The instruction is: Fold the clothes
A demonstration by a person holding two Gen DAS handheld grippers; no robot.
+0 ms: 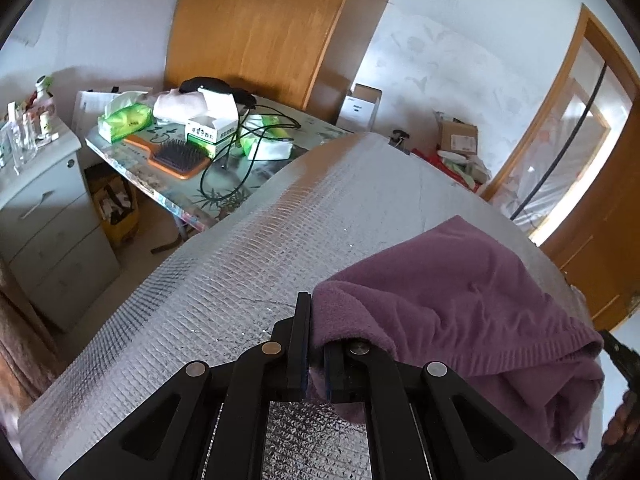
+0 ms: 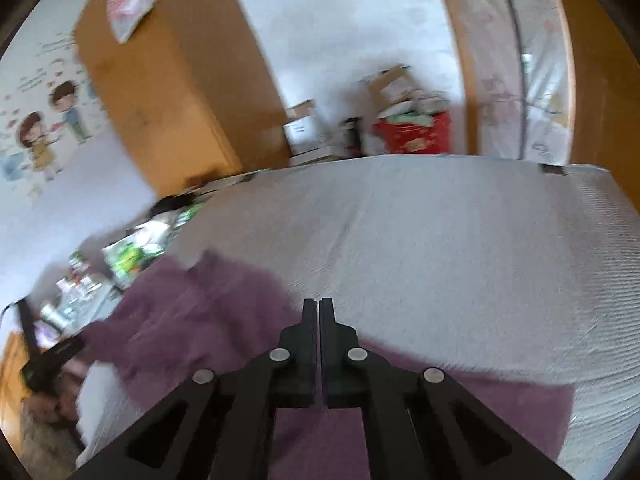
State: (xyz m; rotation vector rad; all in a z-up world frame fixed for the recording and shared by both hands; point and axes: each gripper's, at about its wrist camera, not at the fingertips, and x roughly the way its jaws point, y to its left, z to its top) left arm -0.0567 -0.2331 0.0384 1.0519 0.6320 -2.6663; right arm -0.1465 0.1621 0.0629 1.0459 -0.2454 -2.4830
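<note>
On the silver mat (image 1: pixel 248 248), the left gripper (image 1: pixel 316 340) pinched a fold of the purple garment (image 1: pixel 448 296). The right gripper (image 2: pixel 319 308) hung above the cloth, jaws nearly together, nothing between them.

The purple garment (image 1: pixel 460 300) is soft, matt fleece cloth; under it the table cover (image 1: pixel 248 248) is shiny quilted silver foil; the wardrobe (image 1: pixel 256 24) is smooth varnished wood

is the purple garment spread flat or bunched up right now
Bunched up, not flat. The purple garment is lifted into rumpled folds over the silver mat, with an edge pinched in the left gripper.
</note>
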